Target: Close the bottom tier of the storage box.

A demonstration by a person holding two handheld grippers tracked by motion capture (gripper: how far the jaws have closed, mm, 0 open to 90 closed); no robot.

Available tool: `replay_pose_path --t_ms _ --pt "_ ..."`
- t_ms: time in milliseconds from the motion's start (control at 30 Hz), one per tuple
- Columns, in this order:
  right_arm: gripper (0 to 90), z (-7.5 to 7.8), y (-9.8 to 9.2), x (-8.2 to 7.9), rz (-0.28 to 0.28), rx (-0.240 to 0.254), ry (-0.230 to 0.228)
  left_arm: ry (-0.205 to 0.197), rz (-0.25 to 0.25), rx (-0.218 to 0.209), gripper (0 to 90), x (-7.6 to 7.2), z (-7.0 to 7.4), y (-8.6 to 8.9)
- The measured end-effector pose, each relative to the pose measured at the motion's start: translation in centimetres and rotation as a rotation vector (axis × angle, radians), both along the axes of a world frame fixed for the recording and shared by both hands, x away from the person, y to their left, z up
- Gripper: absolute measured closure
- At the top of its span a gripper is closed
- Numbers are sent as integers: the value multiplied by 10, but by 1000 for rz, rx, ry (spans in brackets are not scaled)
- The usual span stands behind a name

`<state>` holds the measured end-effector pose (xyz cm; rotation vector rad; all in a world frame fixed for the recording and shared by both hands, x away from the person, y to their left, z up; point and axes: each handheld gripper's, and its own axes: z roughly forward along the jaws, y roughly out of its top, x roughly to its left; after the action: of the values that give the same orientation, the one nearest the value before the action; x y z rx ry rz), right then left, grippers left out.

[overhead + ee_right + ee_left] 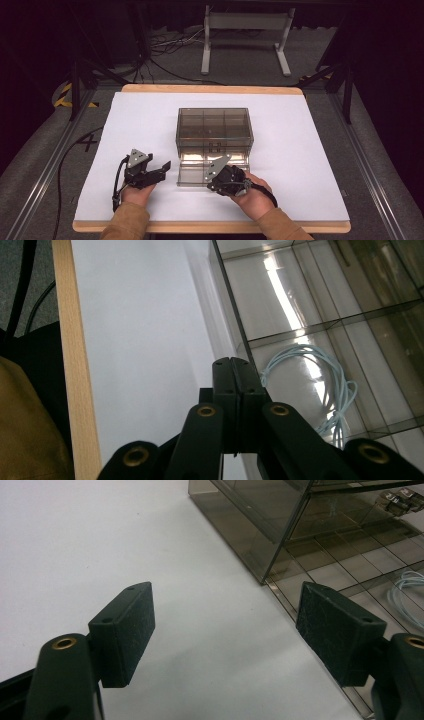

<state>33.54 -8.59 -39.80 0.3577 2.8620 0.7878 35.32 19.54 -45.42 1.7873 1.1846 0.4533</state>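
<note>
Wide white table [125, 125], bare sheet running to its wooden edge at lower left of the frame. Centre frame sits the smoky see-through box [214, 127], its divided drawer [192, 172] pulled out toward us. A pale blue cable [320, 390] coils in one compartment. Left gripper [161, 167] spread wide, holding nothing; right gripper [216, 184] clenched tight, empty, at the drawer's front edge.

My white table sheet [135, 120] brightly lit from overhead, room around it dark, glare streaks on my smoky plastic drawer box [285, 295], my high view soft and grainy, my near jaws slightly blurred, faint shadows
</note>
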Motion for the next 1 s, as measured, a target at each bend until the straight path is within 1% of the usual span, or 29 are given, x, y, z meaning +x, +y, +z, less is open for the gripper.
replay_pose_path --t_ms 67,300,367,500,733,1000 --pt "900 -1 0 -1 5 -8 9 0 0 1 244 0 0 0" --pt "900 -5 1 -2 19 -17 10 -2 0 4 244 0 0 0" --pt "900 -7 1 -3 23 -25 19 -1 0 4 244 0 0 0" --pt "900 -10 1 -3 28 -32 22 0 0 4 244 0 0 -1" --pt "900 -15 1 -4 20 -41 39 2 -2 5 244 0 0 -1" --pt "900 -18 0 -3 15 -48 41 3 -2 5 244 0 0 -1"
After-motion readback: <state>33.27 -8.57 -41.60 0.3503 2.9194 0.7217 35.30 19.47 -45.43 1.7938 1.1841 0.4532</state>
